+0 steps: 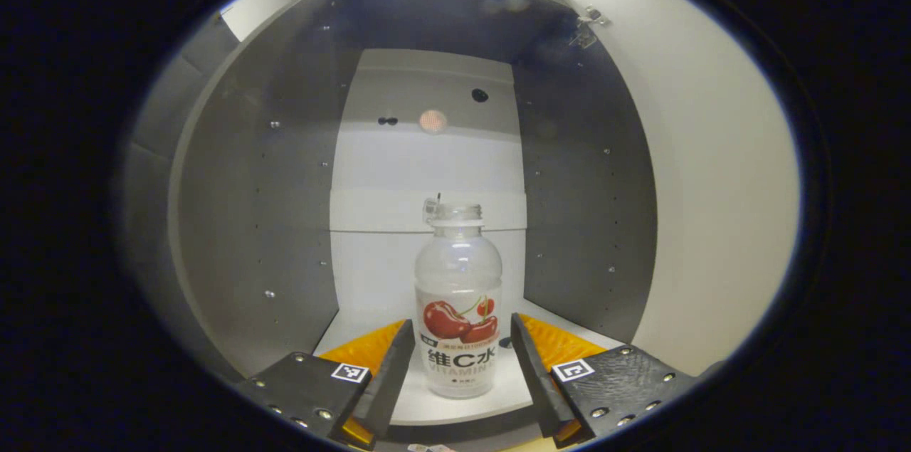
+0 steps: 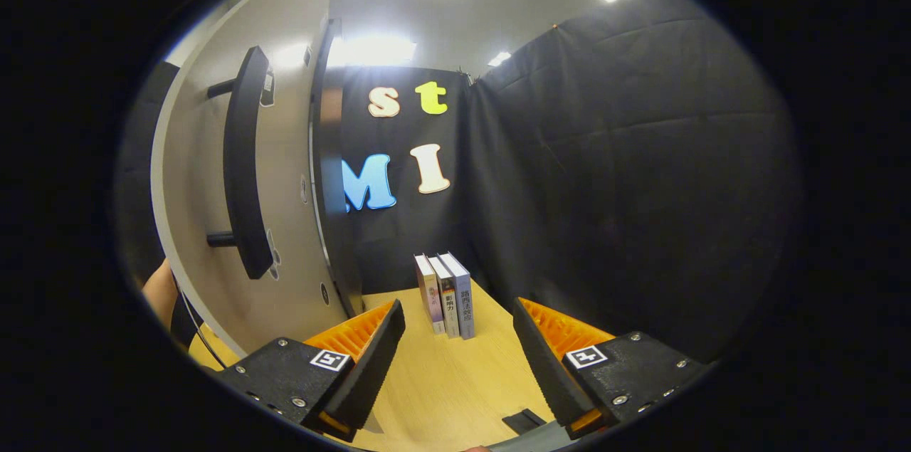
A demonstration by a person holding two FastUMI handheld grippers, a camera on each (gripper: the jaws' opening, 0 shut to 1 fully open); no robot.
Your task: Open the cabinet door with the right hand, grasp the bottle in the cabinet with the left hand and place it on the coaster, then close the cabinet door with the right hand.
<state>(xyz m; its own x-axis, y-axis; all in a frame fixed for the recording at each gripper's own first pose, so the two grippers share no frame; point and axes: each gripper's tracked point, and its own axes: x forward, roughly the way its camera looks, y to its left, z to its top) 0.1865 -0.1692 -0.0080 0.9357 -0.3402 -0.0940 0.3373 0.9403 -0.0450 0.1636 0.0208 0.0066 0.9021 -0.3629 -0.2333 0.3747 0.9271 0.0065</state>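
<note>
Facing into the open cabinet, the left gripper has its fingers spread wide on either side of the bottle without touching it. Bottle: clear, upright, cherry picture on the label, standing on the white cabinet floor between the two fingers. Dark side walls with rows of small holes flank a pale back panel. On the right of the left gripper view, the inner face of the open door and a metal hinge near its top edge.

Right gripper view, left to right: a bit of a person's arm at the far left edge, then the cabinet door's outer face with a dark vertical bar handle. Right gripper is over a wooden tabletop, fingers wide apart, holding nothing, clear of the handle. Three books stand upright on the table ahead, against the black cloth wall. A small dark flat object lies on the table near the bottom; cannot tell what it is.
</note>
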